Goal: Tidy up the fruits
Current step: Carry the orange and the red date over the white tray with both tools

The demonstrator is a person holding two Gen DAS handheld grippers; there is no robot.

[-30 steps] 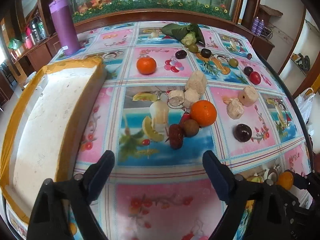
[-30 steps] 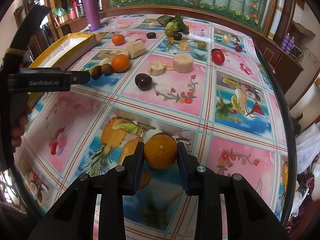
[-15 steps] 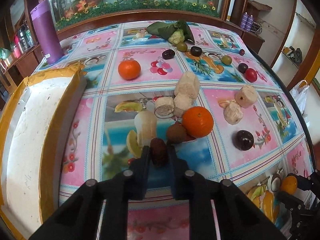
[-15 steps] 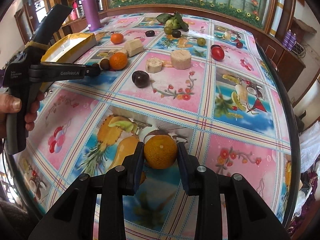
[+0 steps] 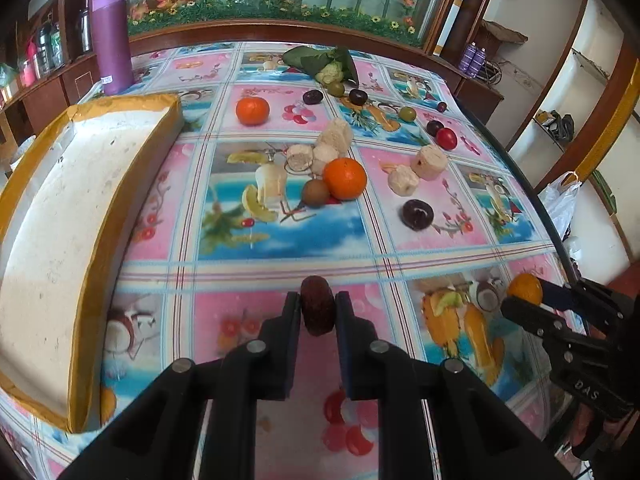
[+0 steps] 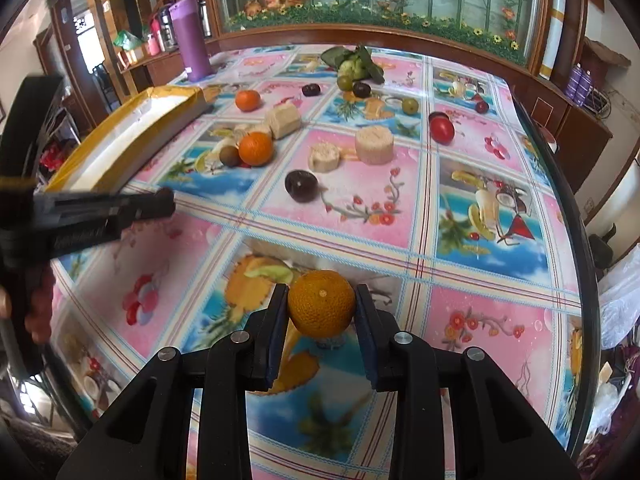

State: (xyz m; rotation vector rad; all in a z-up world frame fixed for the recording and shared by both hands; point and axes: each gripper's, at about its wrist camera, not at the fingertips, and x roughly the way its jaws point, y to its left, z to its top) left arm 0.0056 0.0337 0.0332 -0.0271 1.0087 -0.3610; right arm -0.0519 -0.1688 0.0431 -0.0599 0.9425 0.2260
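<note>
The dark red date (image 5: 317,310), wrinkled, matte and oblong, sits lower centre in the left wrist view, pinched between the narrow jaws of the left gripper (image 5: 317,314), which press on its two long flanks. It looks light and a little leathery, likely soft enough to dent under a hard squeeze, so a grip across the middle of its width, as here, seems the safest hold; its rough skin should not slip. The mandarin (image 6: 322,304) in the right gripper (image 6: 322,312) sits lower centre in the right wrist view, its pebbled orange-yellow rind showing a small stem scar toward the camera, and the jaws are closed on its sides at about its widest girth. It is probably firmer and heavier than the date, round and apt to roll if set down carelessly. Beyond the date, mid-frame in the left view, lie an orange (image 5: 345,178) touching a brown kiwi-like fruit (image 5: 315,192), pale cut chunks (image 5: 429,162), and a dark plum (image 5: 417,214) to the right. Farther up sit another orange (image 5: 252,110) and small dark and green fruits near a bundle of leaves (image 5: 320,60). A white foam tray (image 5: 60,216) with yellow-taped edges fills the left side, a plausible place for sorted fruit. All rest on a table (image 5: 248,276) covered in a bright fruit-print cloth.
</note>
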